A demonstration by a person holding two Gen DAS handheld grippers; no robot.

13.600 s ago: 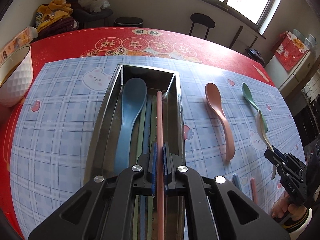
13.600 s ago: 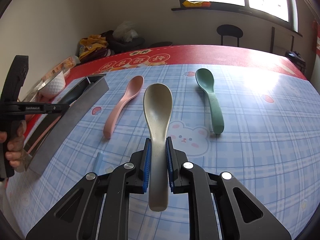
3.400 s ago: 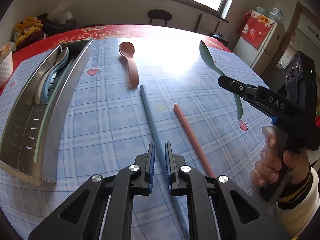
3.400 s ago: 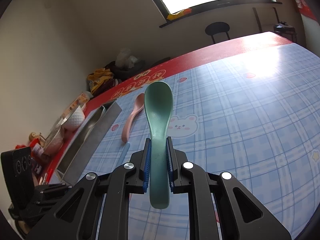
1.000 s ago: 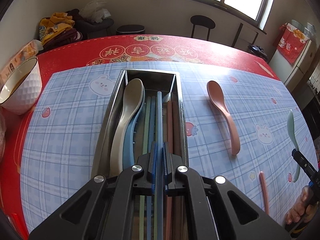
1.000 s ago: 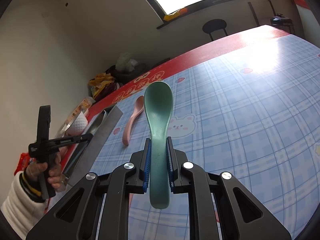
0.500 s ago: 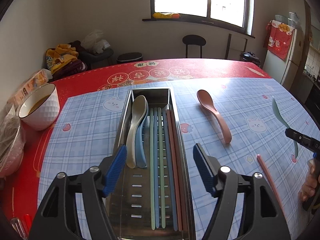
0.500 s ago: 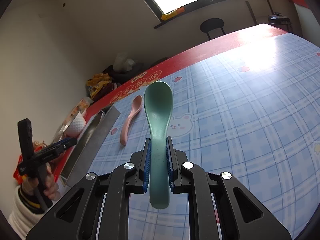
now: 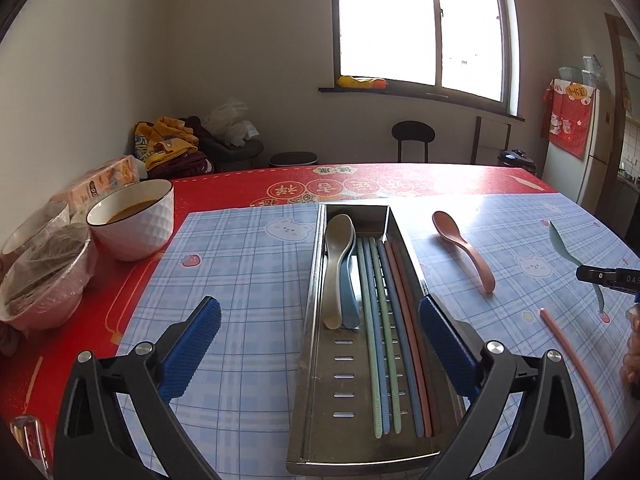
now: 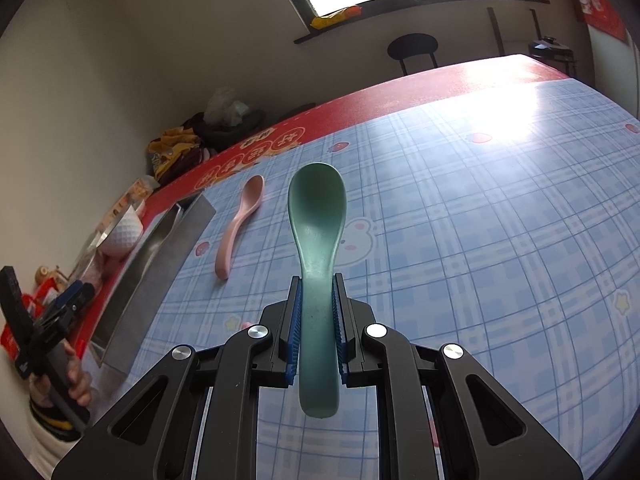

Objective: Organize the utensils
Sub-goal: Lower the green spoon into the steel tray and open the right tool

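- Your table carried a blue plaid mat (image 9: 248, 280) over a red cloth (image 9: 400, 178).
- You had a white bowl (image 9: 132, 224) of brown liquid beside a plastic-covered bowl (image 9: 44, 276).
- A black stool (image 9: 413, 138) stood under the window (image 9: 416, 24).
- Clothes (image 9: 168, 144) lay piled in the corner.

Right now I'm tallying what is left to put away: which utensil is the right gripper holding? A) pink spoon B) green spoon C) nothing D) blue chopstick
B: the right gripper is shut on the green spoon, while the pink spoon lies on the table mat.
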